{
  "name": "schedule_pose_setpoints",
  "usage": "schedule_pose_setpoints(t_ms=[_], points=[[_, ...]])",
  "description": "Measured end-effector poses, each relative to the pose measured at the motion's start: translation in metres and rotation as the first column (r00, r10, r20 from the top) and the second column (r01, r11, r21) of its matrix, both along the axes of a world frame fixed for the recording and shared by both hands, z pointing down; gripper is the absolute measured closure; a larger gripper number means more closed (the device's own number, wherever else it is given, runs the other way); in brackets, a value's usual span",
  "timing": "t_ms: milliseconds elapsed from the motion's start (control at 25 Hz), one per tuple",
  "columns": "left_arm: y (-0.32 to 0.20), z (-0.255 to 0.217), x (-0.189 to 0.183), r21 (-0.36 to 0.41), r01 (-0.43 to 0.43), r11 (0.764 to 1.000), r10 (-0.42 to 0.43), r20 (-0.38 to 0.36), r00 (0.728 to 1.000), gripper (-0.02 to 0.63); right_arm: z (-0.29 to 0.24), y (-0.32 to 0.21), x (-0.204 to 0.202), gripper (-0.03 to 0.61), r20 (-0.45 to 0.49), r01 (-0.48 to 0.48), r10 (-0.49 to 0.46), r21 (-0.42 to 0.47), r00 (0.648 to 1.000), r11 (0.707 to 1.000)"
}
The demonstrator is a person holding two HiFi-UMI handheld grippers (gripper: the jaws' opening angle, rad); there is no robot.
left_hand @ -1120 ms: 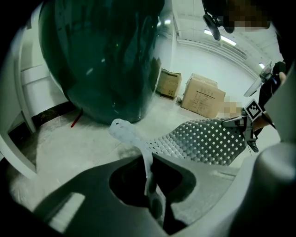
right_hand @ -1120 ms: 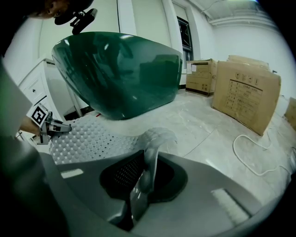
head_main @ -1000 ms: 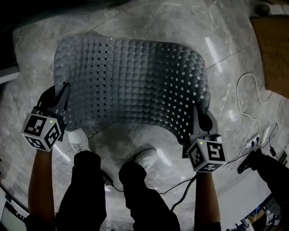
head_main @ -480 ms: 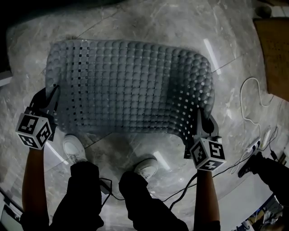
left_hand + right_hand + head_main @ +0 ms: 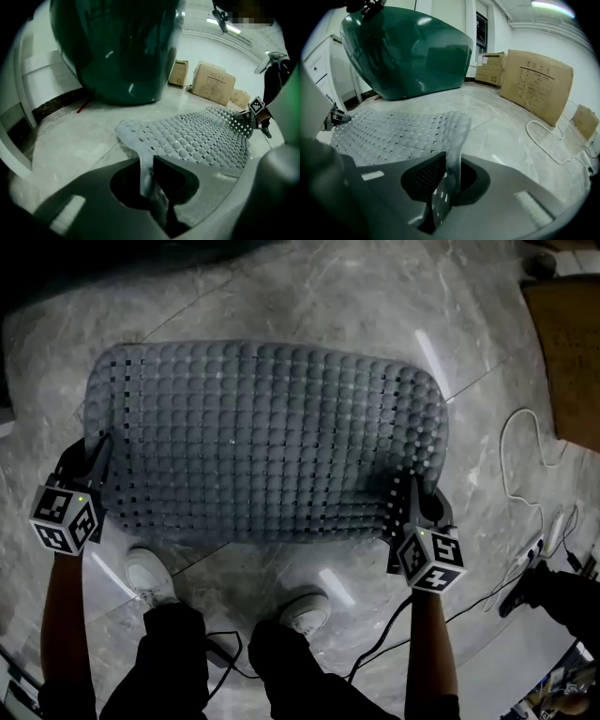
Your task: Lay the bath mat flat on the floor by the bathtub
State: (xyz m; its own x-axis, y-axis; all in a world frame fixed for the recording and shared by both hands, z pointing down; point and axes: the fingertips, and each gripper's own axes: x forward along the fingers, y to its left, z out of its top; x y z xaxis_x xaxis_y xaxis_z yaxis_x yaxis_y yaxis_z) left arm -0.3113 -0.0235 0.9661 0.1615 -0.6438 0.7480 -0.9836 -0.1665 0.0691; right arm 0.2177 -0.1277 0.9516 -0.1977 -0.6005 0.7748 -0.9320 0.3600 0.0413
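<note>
The grey marble floor fills the head view; at its far side stands the dark green bathtub, its rounded base on the tiles; cardboard boxes lean along the wall toward the floor's right edge. The bath mat, grey, studded with bumps and punched with square holes, is spread wide on the floor in front of the bathtub; its far edge lies down on the tiles near the tub, while its two near corners curl upward, each held in a claw. The left gripper is clenched on the mat's near left corner, the thin sheet pinched upright between its jaws; the right gripper grasps the near right corner the same way, jaws pressed tight on the folded-up edge. Two white shoes stand just behind the mat's near edge, between the grippers; a thin white cable loops over the floor to the right, well apart from the mat.
</note>
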Motion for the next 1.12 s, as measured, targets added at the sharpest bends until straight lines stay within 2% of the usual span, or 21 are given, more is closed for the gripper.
schedule_pose_setpoints(t_ms=[320,720,880,1120], points=[[-0.001,0.019,-0.008,-0.05,-0.048,0.998,0.051,0.062,0.997,0.58,0.028,-0.007,0.016,0.509,-0.015,0.023,-0.023,-0.018,1.0,1.0],[0.002,0.028,-0.011,-0.071,-0.06,0.996,0.067,0.105,0.992,0.55,0.035,-0.011,0.03,0.423,0.008,0.029,-0.029,0.019,1.0,0.999],[0.002,0.031,-0.017,-0.095,-0.072,0.993,0.083,0.117,0.99,0.498,0.037,-0.013,0.035,0.38,-0.015,0.025,-0.024,0.051,1.0,0.998],[0.003,0.033,-0.03,-0.098,-0.032,0.995,0.045,0.127,0.991,0.406,0.04,-0.014,0.046,0.303,0.028,-0.041,0.039,0.062,0.999,0.997]])
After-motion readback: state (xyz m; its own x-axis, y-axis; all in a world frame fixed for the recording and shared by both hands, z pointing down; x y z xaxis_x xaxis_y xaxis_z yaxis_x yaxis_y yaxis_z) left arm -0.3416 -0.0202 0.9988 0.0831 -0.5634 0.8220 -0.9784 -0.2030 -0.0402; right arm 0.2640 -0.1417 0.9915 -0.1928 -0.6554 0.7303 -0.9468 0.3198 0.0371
